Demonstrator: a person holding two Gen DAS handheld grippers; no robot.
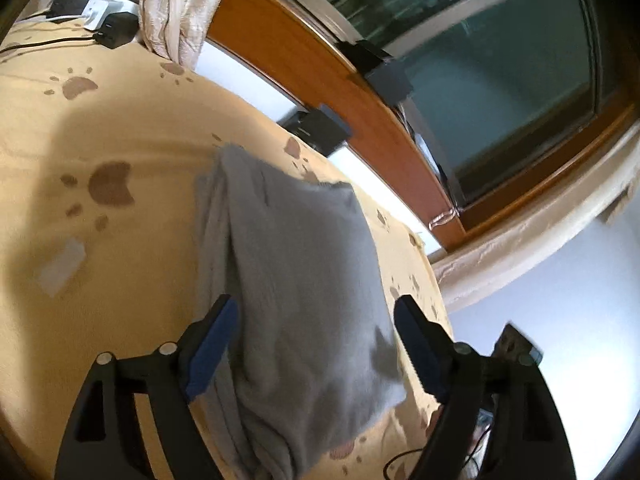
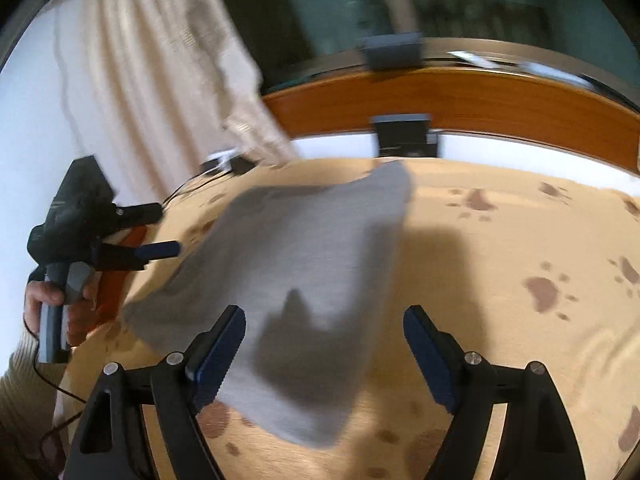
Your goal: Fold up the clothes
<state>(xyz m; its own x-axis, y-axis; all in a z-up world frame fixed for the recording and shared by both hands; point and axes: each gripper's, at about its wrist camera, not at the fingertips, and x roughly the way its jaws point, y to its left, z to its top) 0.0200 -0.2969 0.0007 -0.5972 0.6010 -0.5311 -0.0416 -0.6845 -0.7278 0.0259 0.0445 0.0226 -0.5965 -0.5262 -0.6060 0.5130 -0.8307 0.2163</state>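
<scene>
A grey folded garment (image 1: 296, 292) lies on the tan paw-print bed sheet (image 1: 120, 280). My left gripper (image 1: 316, 348) is open, its blue-padded jaws spread on either side of the garment's near part, above it. In the right wrist view the same garment (image 2: 304, 280) lies flat in a rough rectangle. My right gripper (image 2: 324, 356) is open and empty above the garment's near edge. The left gripper (image 2: 160, 250) shows there at the left, held by a hand, its fingertips close to the garment's left edge.
A wooden window frame (image 1: 320, 80) and dark glass run along the far side of the bed. A cream curtain (image 2: 160, 80) hangs at the back. Black chargers and a cable (image 1: 108, 28) lie at the bed's far corner. A black box (image 2: 404, 136) sits by the frame.
</scene>
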